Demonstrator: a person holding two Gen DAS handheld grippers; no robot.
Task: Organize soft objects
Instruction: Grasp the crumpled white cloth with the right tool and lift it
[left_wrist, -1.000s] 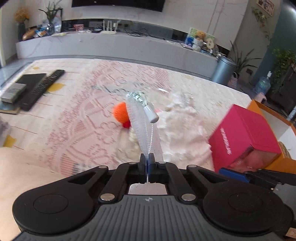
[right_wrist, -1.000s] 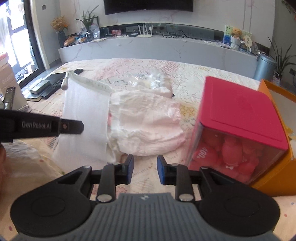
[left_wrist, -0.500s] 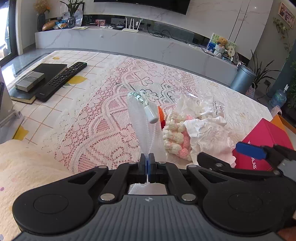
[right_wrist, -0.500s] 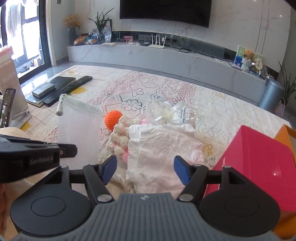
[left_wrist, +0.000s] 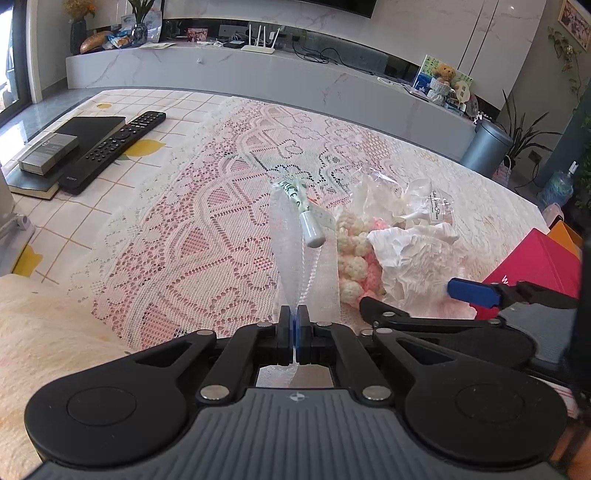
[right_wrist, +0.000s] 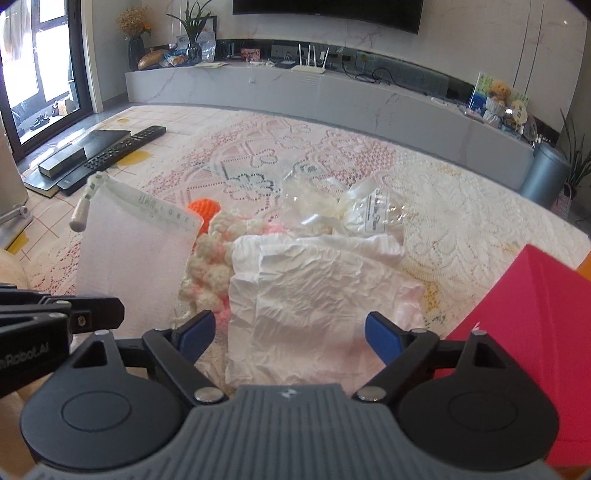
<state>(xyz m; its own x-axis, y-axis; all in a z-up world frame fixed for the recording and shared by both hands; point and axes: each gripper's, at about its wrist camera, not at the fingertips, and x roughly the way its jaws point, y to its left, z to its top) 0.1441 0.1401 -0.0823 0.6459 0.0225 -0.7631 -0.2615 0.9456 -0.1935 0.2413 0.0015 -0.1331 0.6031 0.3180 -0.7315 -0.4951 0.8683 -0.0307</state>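
Lace cloth (left_wrist: 207, 221) covers a wide table in a bright living room, with a long marble shelf running along the far wall. At the far left of the table lie a black remote (left_wrist: 114, 149) and a dark book (left_wrist: 74, 129), well apart from the work.

Left of centre, the left gripper (left_wrist: 294, 328) is pinched tight on the bottom edge of a white mesh bag (right_wrist: 136, 254), holding it upright so its drawstring top and small white toggle (left_wrist: 312, 230) point away — likely so the mouth can be opened for filling. Nothing can be seen inside the bag.

Just right of the bag sits the pile of soft things: an orange ball (right_wrist: 203, 206) half hidden behind the bag, a cream and pink knitted piece (right_wrist: 210, 266), a crinkled white cloth (right_wrist: 314, 291) lying over it, and a clear plastic packet (right_wrist: 343, 206) behind.

The right gripper (right_wrist: 288, 332) hovers over the white cloth with its blue-padded fingers spread wide, holding nothing — it looks ready to pick the cloth up.

At the far right stands a pink box (right_wrist: 535, 325) with its lid on; its contents cannot be made out.
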